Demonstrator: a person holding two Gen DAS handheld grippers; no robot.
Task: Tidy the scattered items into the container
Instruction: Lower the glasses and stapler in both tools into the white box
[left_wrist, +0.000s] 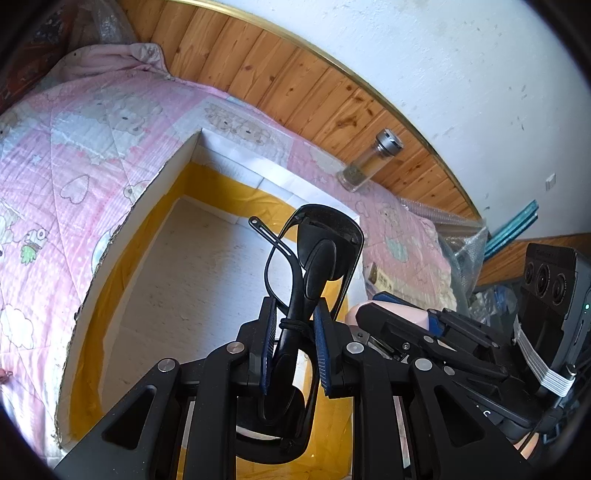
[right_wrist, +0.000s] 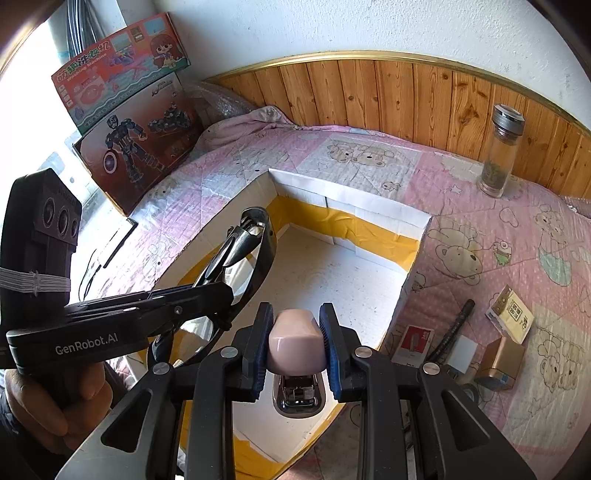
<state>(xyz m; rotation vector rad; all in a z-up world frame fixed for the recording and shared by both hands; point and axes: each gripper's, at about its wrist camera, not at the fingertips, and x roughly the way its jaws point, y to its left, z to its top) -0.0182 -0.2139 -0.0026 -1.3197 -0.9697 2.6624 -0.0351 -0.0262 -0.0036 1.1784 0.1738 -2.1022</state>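
Black sunglasses (left_wrist: 295, 306) sit pinched between the blue pads of the left gripper (left_wrist: 293, 343), jaws closed on the folded frame near its middle, so the long axis runs straight out ahead of the fingers and one lens rises past the tips. Just to that gripper's right, the right gripper (right_wrist: 295, 343) has its jaws drawn in on a pink stapler (right_wrist: 296, 345), gripping the rounded pink top; the metal base hangs below the pads, toward the camera.

Both loads hang over the open cardboard box (right_wrist: 417, 258), white-walled with yellow tape inside. Its bare floor lies directly beyond and below both sets of jaws, so what is left is, I judge, a short drop and a release. Neither arm seems clearly nearer; the sunglasses reach further across the opening, though the fisheye makes heights hard to compare.

Out past the right jaw, on the pink quilt (right_wrist: 480, 206), more items wait: a black pen (right_wrist: 452, 328), a red card box (right_wrist: 412, 341), a gold box (right_wrist: 504, 360) and a yellow packet (right_wrist: 511, 314).
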